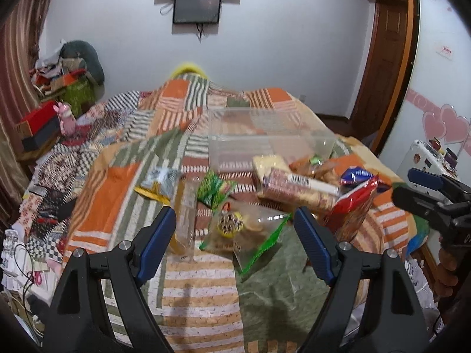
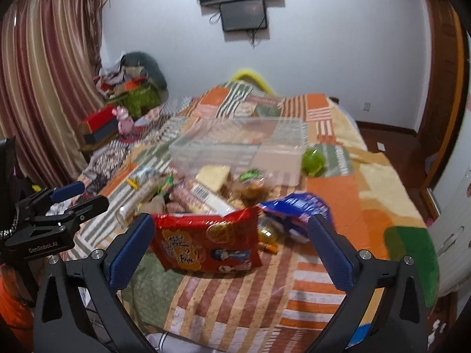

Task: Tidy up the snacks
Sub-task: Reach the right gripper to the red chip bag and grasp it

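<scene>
A heap of snack packets lies on a patchwork quilt. In the left wrist view my left gripper [image 1: 235, 220] is open and empty, its fingers either side of a clear green-edged bag [image 1: 250, 235]. A long biscuit pack [image 1: 297, 188] and a red snack bag [image 1: 353, 206] lie to the right. A clear plastic bin [image 1: 265, 138] stands behind the heap. In the right wrist view my right gripper [image 2: 232, 229] is open and empty, just before the red snack bag [image 2: 206, 241]. A blue packet [image 2: 297, 209] lies beside it, the clear bin [image 2: 238, 147] behind.
A green round object [image 2: 313, 161] lies right of the bin. A red and black box [image 1: 38, 126] and a pink toy [image 1: 66, 117] sit at the bed's left side. Curtains [image 2: 44, 73] hang on the left, a wooden door [image 1: 385, 58] on the right. The right gripper's body [image 1: 435, 194] shows at the right edge.
</scene>
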`<action>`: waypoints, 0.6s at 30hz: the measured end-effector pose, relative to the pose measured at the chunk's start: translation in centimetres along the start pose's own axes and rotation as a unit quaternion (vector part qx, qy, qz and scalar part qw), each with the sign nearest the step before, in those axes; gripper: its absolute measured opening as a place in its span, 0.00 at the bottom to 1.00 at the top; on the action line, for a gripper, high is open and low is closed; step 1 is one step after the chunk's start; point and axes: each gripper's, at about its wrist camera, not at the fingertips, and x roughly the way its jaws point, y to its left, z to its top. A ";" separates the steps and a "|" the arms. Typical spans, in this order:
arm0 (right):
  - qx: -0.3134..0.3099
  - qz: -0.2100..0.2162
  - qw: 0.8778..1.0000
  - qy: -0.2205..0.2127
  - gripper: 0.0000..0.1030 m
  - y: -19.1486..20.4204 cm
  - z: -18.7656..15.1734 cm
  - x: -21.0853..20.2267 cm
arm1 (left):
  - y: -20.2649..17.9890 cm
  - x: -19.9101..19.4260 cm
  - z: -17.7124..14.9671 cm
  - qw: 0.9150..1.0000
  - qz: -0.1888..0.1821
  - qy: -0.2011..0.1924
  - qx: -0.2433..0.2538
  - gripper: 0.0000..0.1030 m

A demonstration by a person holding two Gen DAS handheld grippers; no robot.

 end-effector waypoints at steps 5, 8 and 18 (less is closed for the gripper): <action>-0.009 0.005 0.999 0.031 1.00 0.7 -0.6 2.0 | -0.4 2.0 -0.9 0.999 -0.008 0.033 0.011 0.80; -0.010 0.012 0.999 0.047 1.00 0.7 -0.8 2.9 | -0.4 3.5 -1.4 0.998 -0.019 0.057 0.009 0.80; -0.015 0.017 0.996 0.085 1.00 0.5 -0.8 6.3 | -1.1 7.3 -1.6 0.995 -0.028 0.093 0.008 0.80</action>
